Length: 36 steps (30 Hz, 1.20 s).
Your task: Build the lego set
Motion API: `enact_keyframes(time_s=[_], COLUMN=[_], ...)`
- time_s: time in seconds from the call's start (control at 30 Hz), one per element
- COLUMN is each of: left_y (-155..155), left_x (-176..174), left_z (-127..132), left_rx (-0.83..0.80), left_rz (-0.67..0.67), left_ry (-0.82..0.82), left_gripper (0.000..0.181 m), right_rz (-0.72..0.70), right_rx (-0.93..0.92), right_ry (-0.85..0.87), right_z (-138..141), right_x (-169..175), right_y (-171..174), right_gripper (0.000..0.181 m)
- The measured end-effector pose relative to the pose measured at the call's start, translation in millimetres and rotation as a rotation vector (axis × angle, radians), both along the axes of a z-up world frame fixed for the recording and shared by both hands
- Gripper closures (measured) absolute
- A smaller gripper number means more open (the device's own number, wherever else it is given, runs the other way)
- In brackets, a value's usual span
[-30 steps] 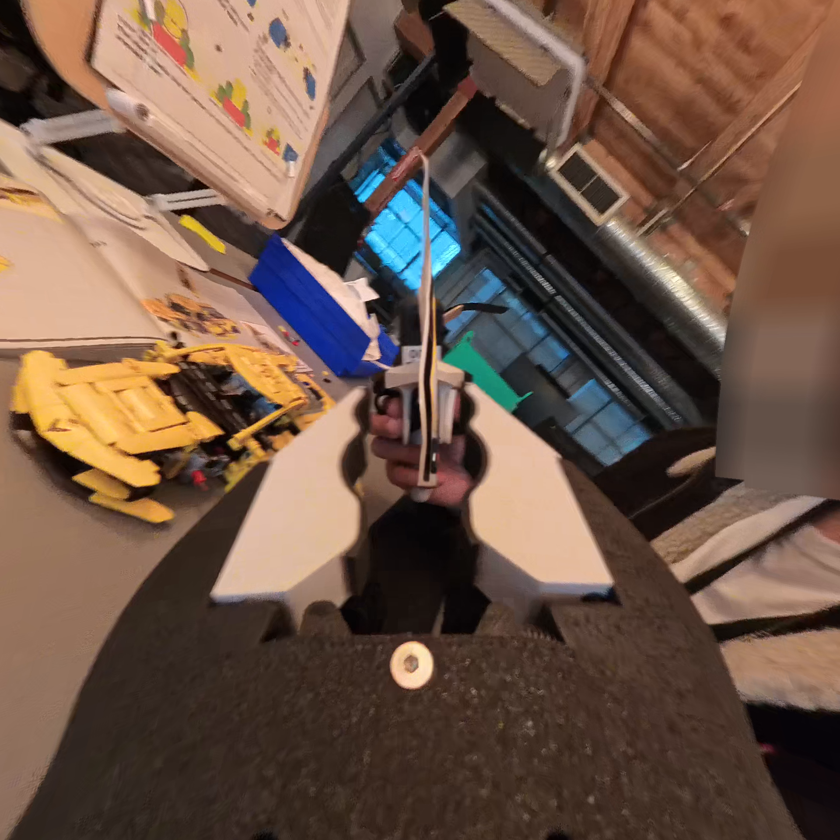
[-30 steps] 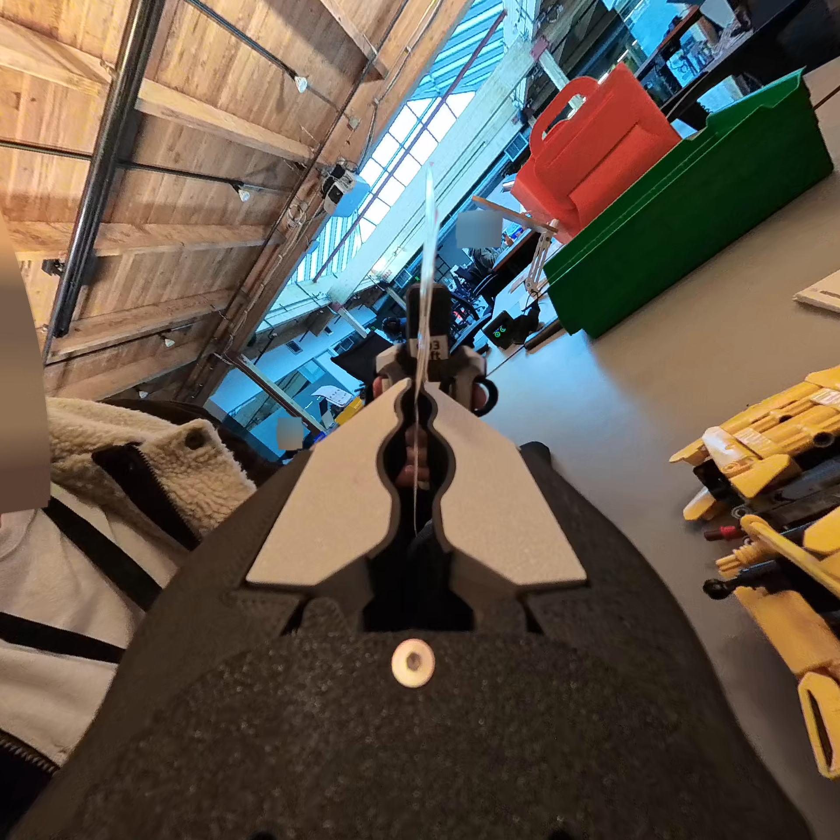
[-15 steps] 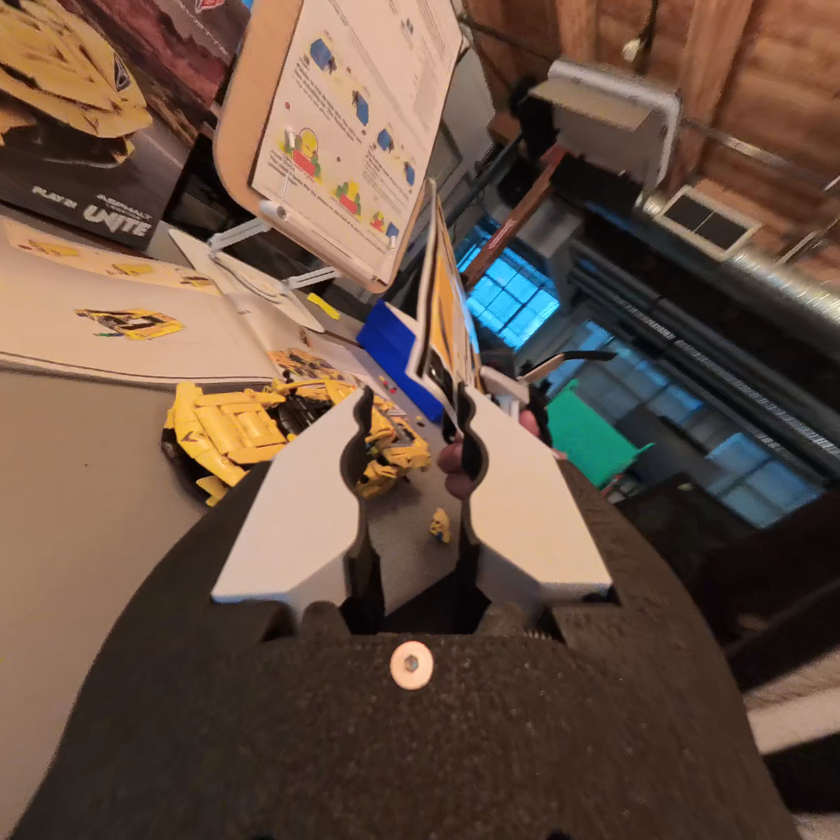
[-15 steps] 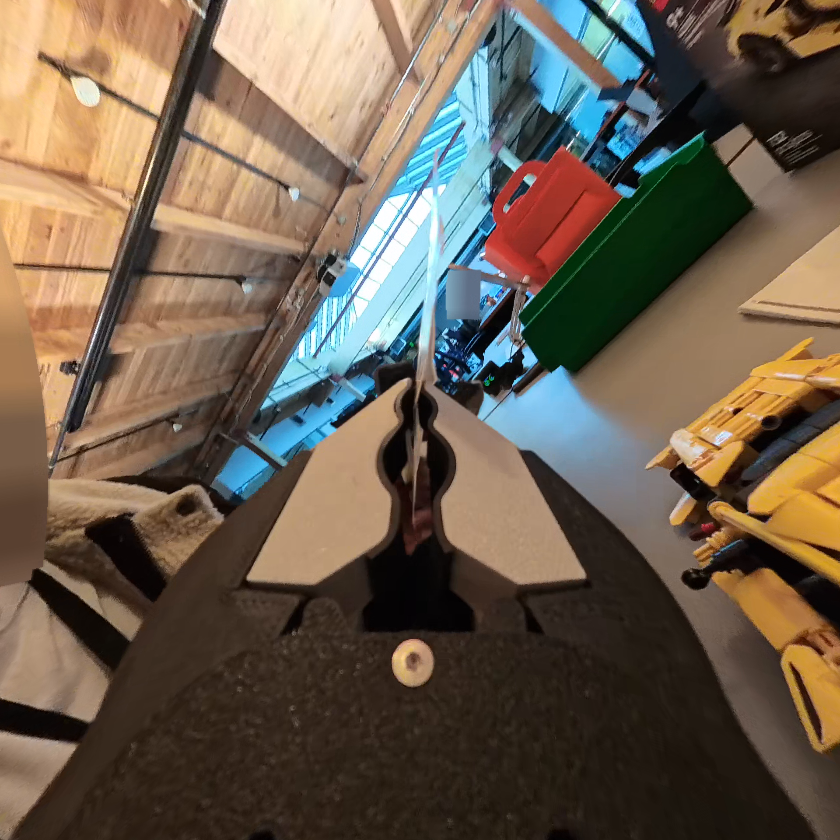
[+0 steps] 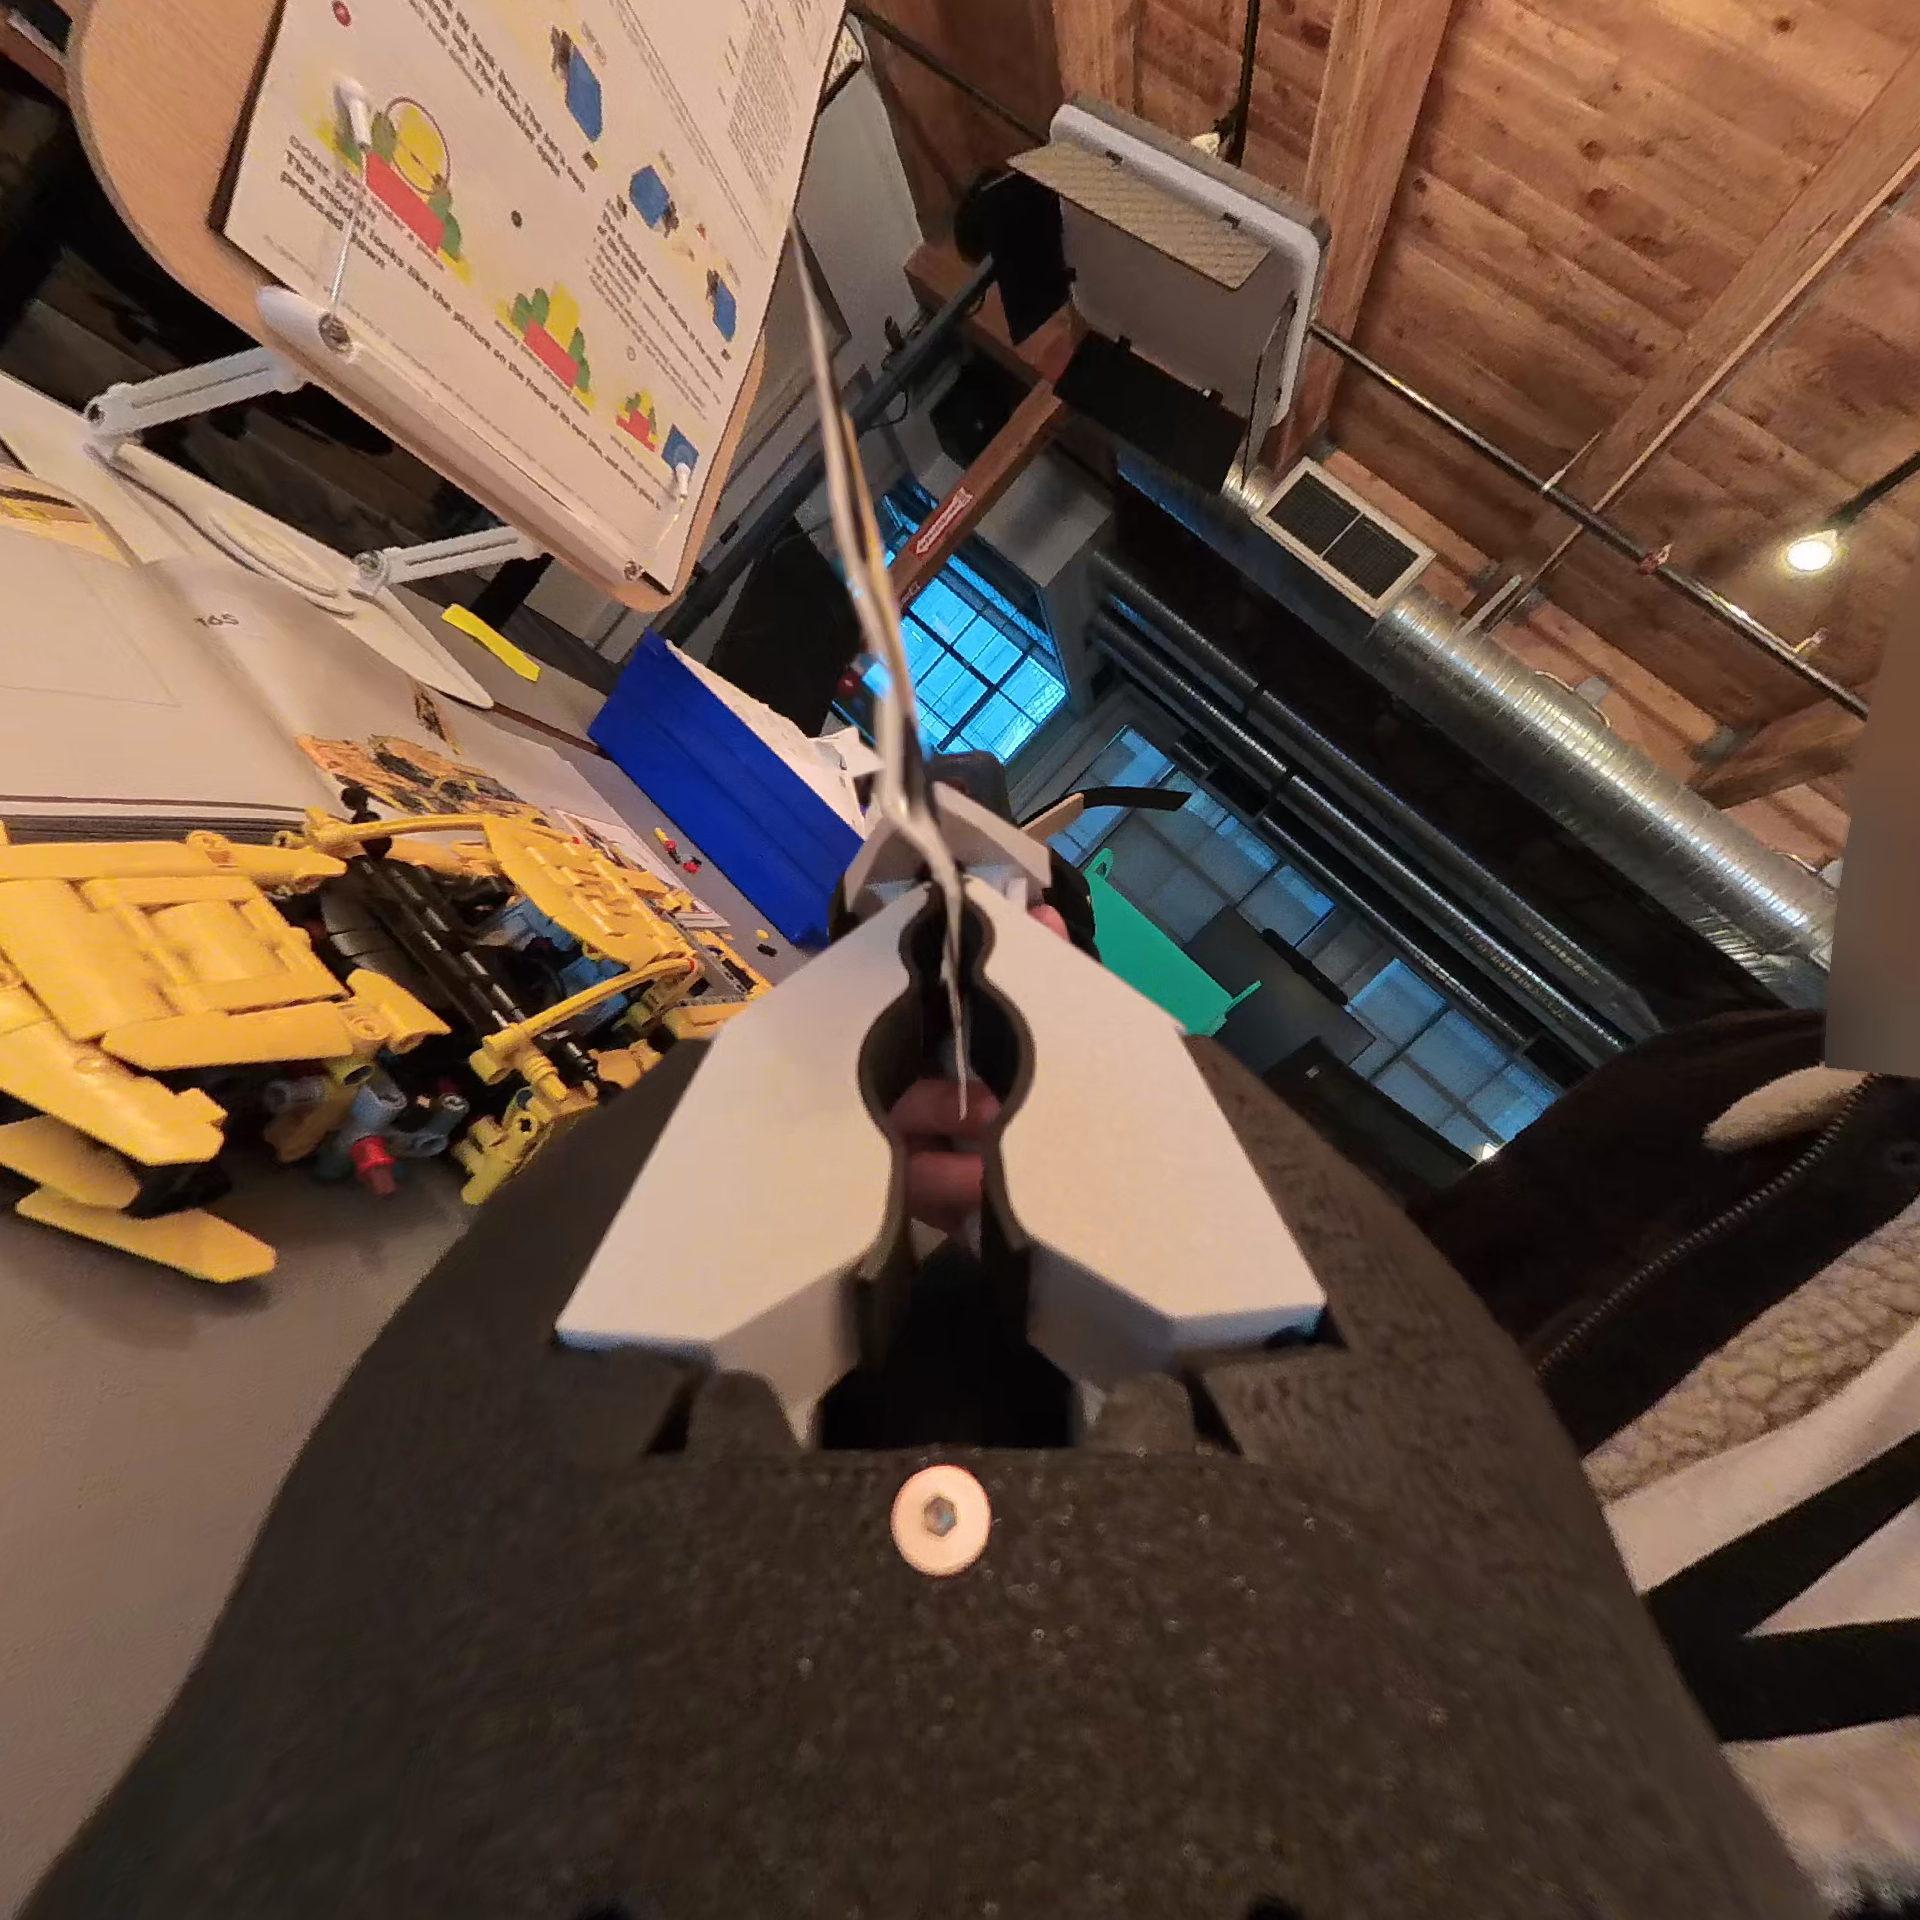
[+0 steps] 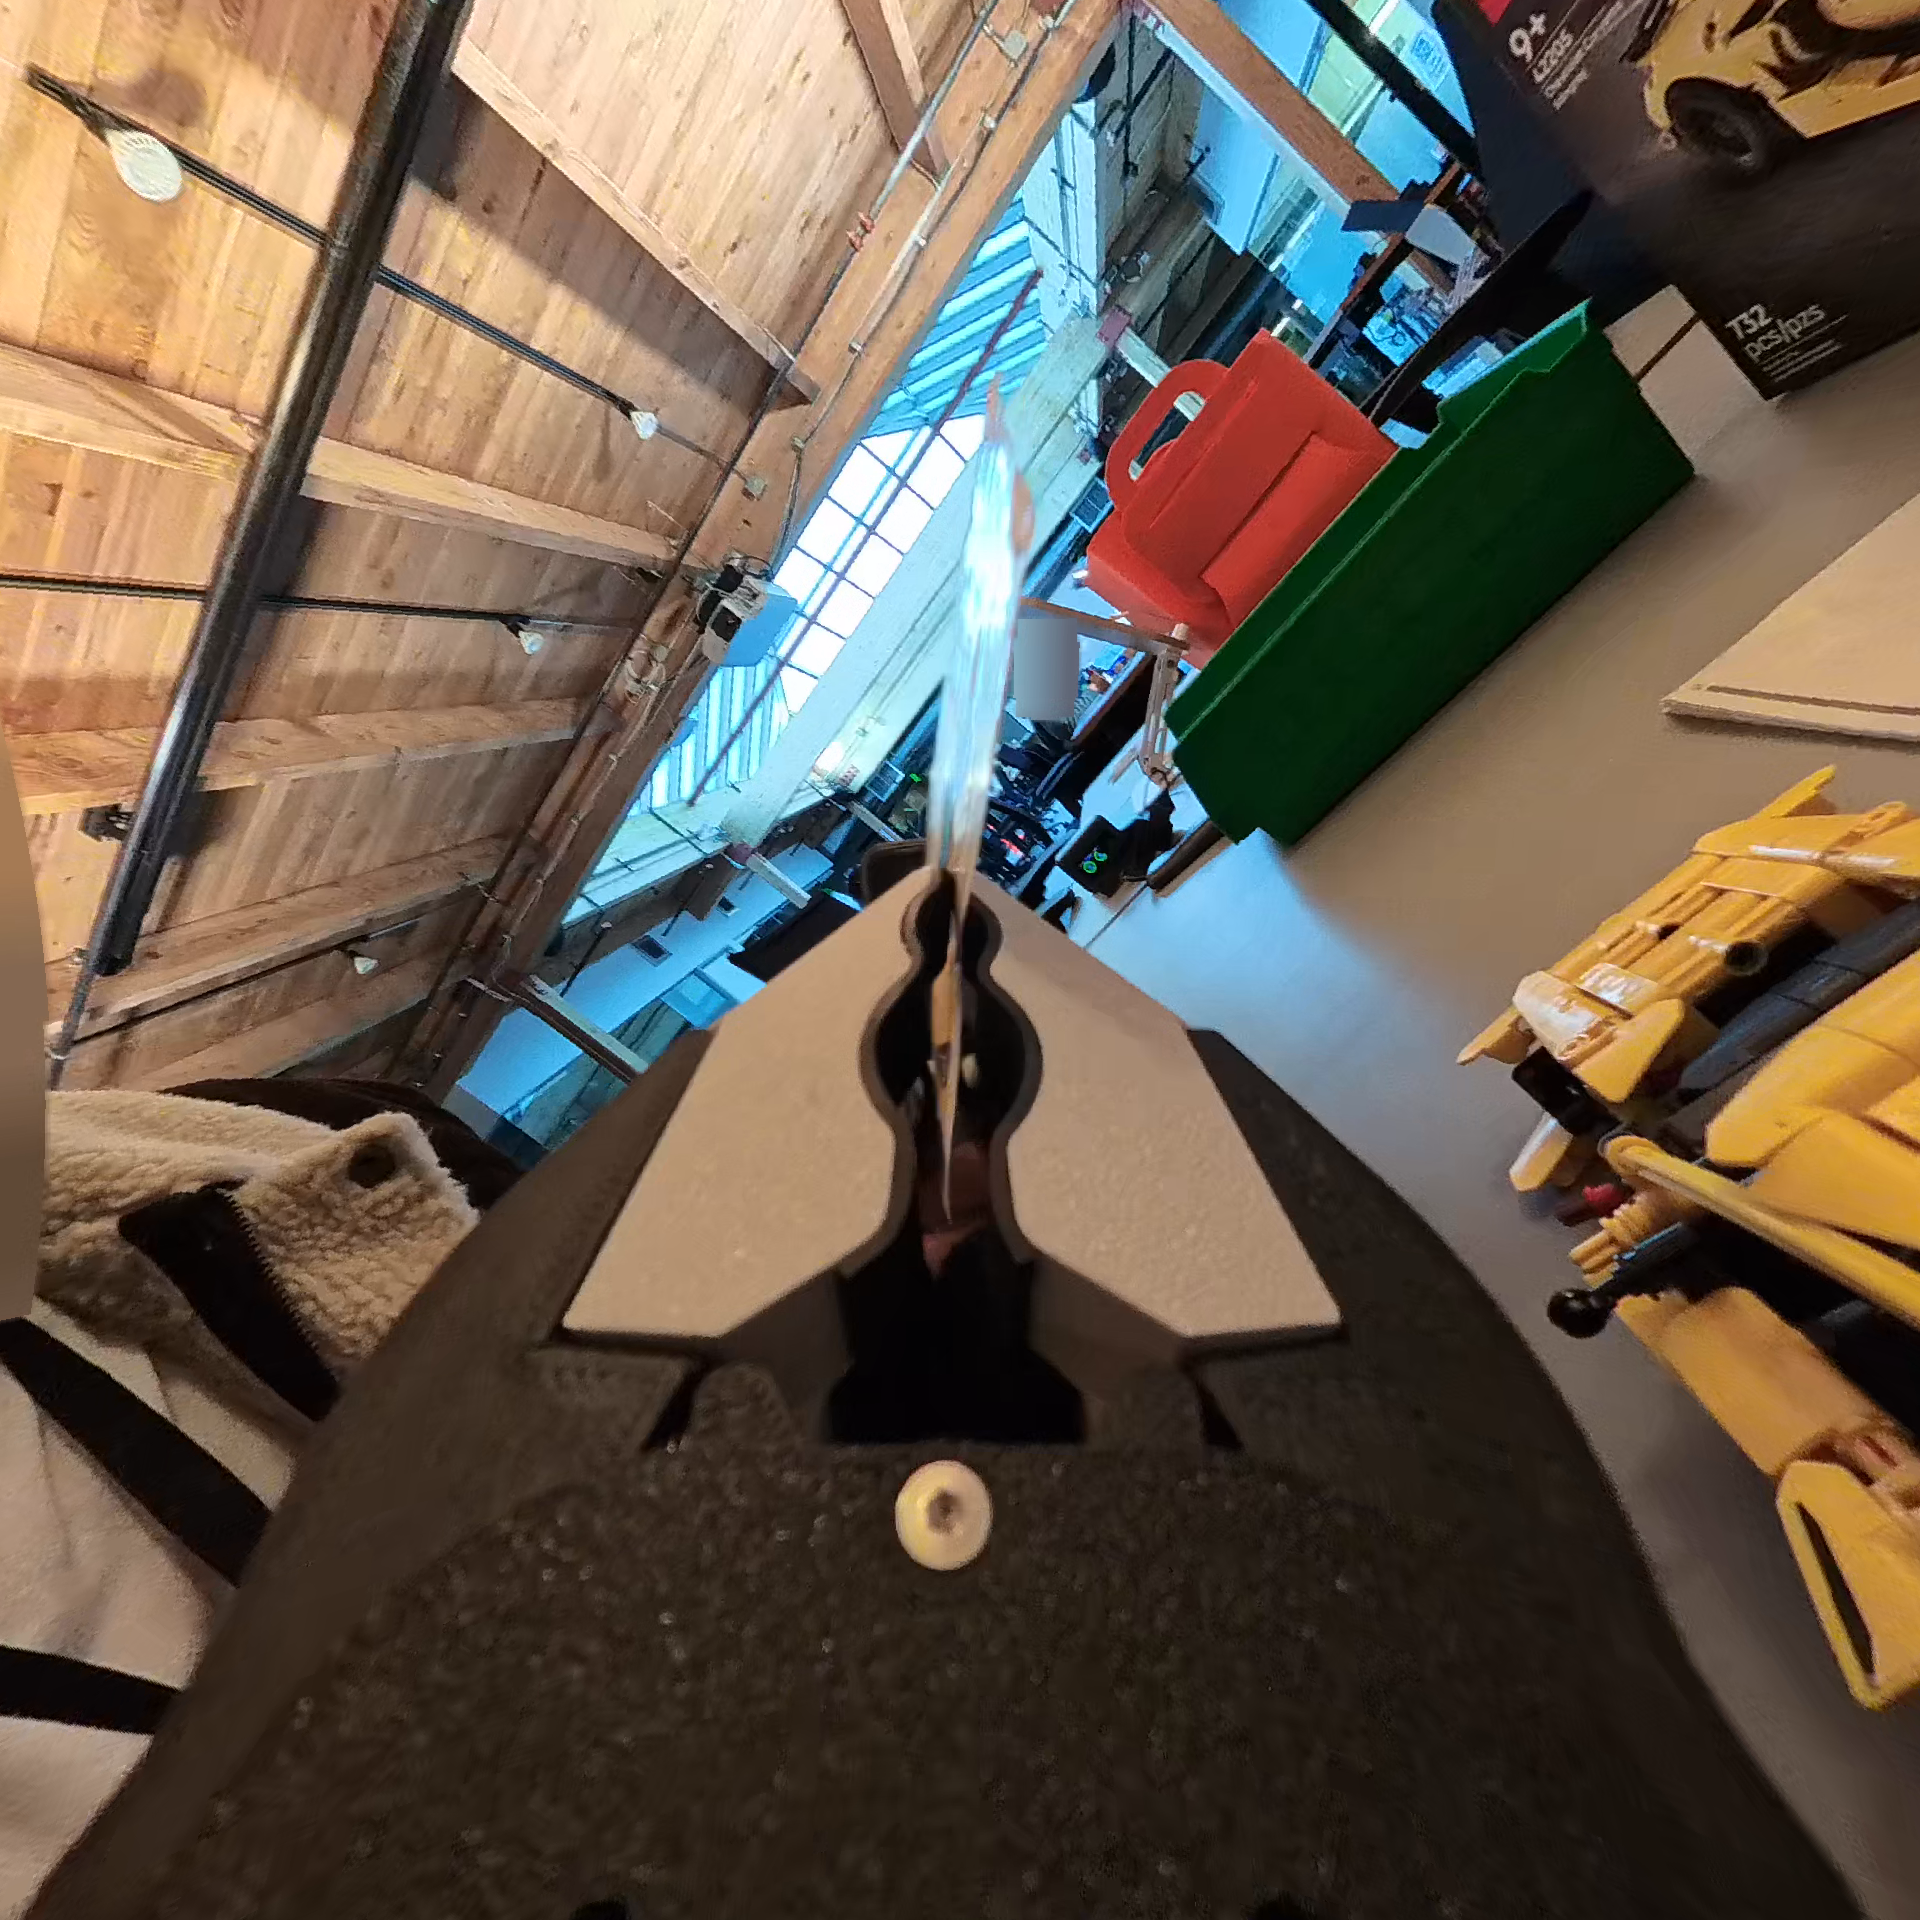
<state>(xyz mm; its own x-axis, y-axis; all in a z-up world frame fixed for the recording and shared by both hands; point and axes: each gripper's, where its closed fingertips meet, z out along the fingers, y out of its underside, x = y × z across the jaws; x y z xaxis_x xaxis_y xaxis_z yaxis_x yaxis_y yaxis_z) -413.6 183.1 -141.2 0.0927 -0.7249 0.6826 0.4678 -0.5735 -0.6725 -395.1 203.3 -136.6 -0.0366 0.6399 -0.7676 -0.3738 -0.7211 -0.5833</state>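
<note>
A thin sticker sheet (image 5: 847,488), seen edge-on, stands up between my two grippers, which face each other. My left gripper (image 5: 940,899) is shut on the sheet's lower edge, and both pads press on it. My right gripper (image 6: 951,883) is shut on the same sheet (image 6: 982,623). It also shows in the left wrist view (image 5: 951,831), just beyond my left fingertips. The partly built yellow lego car (image 5: 156,987) lies on the grey table (image 5: 156,1507) to the left. In the right wrist view the car (image 6: 1766,1091) lies at the right.
An open instruction booklet (image 5: 156,707) and a picture board on a white stand (image 5: 499,229) are behind the car. A blue bin (image 5: 727,790), a green bin (image 6: 1434,623), a red bin (image 6: 1226,488) and the set's box (image 6: 1714,156) stand farther back. A person's fleece jacket (image 6: 208,1195) is close by. Only a small space, under 4 cm, lies between the two pairs of fingers. Both grippers' tips are roughly 15 cm from the partly built yellow lego car (image 5: 156,987). The right camera catches it too, in the right wrist view (image 6: 1598,956).
My left jaws were open around the sheet and have shut on it. The left view swung back toward the right gripper. The right gripper stayed shut on the sheet.
</note>
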Motion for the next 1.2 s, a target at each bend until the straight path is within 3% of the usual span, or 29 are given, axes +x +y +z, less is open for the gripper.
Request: enact_keyframes(time_s=[0.07,0.13,0.27,0.33,0.43,0.6,0.7,0.8,0.87,1.07,1.2], left_y=[-1,0,7,9,6,3,3,-1,-5,17,6], left_x=[0,-4,-11,-13,-10,-12,-13,-6,-3,-22,-18], left_z=[0,4,4,4,9,16,20,23,26,8,24], left_rx=[-0.007,-0.013,-0.029,-0.030,-0.017,0.023,0.024,0.036,0.045,-0.069,-0.020], left_rz=[-0.011,0.000,0.053,0.067,0.043,0.069,0.060,0.032,0.018,0.104,0.037], left_ry=[0.000,-0.031,-0.037,-0.046,-0.057,-0.027,-0.037,-0.028,-0.028,-0.035,-0.123], left_gripper=[0.181,0.181,0.181,0.181,0.181,0.181,0.181,0.181,0.181,0.181,0.181], right_rz=[-0.018,-0.130,-0.402,-0.292,-0.180,-0.318,-0.343,-0.201,-0.225,-0.347,-0.290], right_rx=[0.040,0.142,0.611,0.764,0.811,0.982,0.981,0.862,0.875,0.935,0.642], right_ry=[-0.051,-0.168,-0.608,-0.652,-0.739,-0.785,-0.769,-0.750,-0.757,-0.697,-0.654], right_z=[-1,0,19,30,19,52,66,43,43,91,47], right_x=[0,7,26,0,-25,-13,-9,-25,-23,9,14], right_y=[1,11,14,-17,-37,-46,-54,-62,-58,-63,-26], right_gripper=[0.181,0.153,0.131,0.113,0.097,0.100,0.106,0.097,0.097,0.106,0.110])
